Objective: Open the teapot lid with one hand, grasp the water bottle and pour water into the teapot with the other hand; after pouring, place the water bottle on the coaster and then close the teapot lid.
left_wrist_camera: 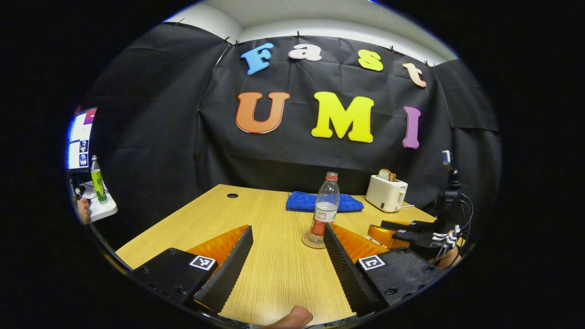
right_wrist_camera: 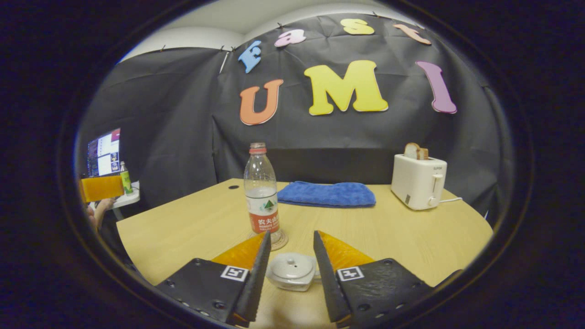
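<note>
A clear water bottle [left_wrist_camera: 325, 208] with a red label and cap stands upright on a round coaster [left_wrist_camera: 312, 242] near the middle of the wooden table [left_wrist_camera: 274, 274]. My left gripper [left_wrist_camera: 288, 227] is open wide just short of it; its right fingertip [left_wrist_camera: 330, 233] reaches the coaster's edge. In the right gripper view the bottle [right_wrist_camera: 261, 196] stands ahead to the left on the coaster [right_wrist_camera: 279, 241]. My right gripper [right_wrist_camera: 291, 234] is open, and the small white teapot [right_wrist_camera: 292, 273], lid on, lies between its fingers. The right gripper [left_wrist_camera: 411, 231] also appears at the table's right side.
A folded blue cloth [right_wrist_camera: 327, 194] lies at the back of the table, with a white toaster [right_wrist_camera: 418, 181] holding toast to its right. Off the table's left side are a monitor [right_wrist_camera: 105, 157], a green bottle [right_wrist_camera: 124, 179] and a hand [right_wrist_camera: 98, 210].
</note>
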Motion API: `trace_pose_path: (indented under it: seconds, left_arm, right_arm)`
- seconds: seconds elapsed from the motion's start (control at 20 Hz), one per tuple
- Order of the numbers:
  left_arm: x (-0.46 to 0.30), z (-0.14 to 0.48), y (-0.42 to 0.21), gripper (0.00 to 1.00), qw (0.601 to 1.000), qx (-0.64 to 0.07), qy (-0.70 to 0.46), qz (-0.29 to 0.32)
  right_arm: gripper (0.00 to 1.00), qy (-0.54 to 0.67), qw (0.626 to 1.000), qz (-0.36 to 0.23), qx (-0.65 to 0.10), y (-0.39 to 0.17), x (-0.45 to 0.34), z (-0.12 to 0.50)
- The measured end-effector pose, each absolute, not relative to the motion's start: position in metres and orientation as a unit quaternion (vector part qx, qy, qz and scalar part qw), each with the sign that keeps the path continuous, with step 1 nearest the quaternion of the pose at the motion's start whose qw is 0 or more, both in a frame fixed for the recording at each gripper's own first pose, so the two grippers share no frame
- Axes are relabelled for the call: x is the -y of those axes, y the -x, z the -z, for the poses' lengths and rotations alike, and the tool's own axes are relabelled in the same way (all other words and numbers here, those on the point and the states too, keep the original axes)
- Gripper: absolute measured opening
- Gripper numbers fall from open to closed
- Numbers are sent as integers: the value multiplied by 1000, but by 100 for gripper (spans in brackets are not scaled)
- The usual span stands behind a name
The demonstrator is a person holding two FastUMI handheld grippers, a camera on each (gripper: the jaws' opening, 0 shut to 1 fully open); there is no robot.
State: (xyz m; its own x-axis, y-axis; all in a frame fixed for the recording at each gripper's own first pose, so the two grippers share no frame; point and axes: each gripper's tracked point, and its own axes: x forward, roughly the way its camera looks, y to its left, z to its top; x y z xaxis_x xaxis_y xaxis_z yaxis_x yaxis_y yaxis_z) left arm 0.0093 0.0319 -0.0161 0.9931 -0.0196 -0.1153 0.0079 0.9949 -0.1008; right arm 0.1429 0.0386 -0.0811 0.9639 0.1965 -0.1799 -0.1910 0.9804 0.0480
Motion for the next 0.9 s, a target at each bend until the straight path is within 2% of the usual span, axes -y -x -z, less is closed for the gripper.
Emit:
trace_pose_path:
  seconds: [0.15,0.2,0.3,0.4,0.6,0.7,0.9]
  left_arm:
    - [-24,13,-11,98,998,-49,43,6]
    - [-20,12,-10,98,998,-46,39,7]
    - [-16,17,-11,98,999,-46,23,1]
    - [-18,24,-11,97,998,-59,2,-17]
    - [-9,23,-15,100,998,-60,-20,-26]
    - [-4,25,-21,97,998,-66,-7,-17]
    - [-3,32,-29,98,997,-78,16,-7]
  right_arm:
    - [73,-13,996,-59,-71,-121,-18,56]
    - [82,-13,997,-46,-64,-114,-9,47]
    - [92,-4,998,-24,-61,-102,7,36]
    - [96,-4,998,-5,-58,-88,24,25]
    - [95,-6,999,28,-44,-67,51,5]
    - [95,6,997,50,-50,-64,62,3]
    - [95,-11,998,42,-42,-61,55,4]
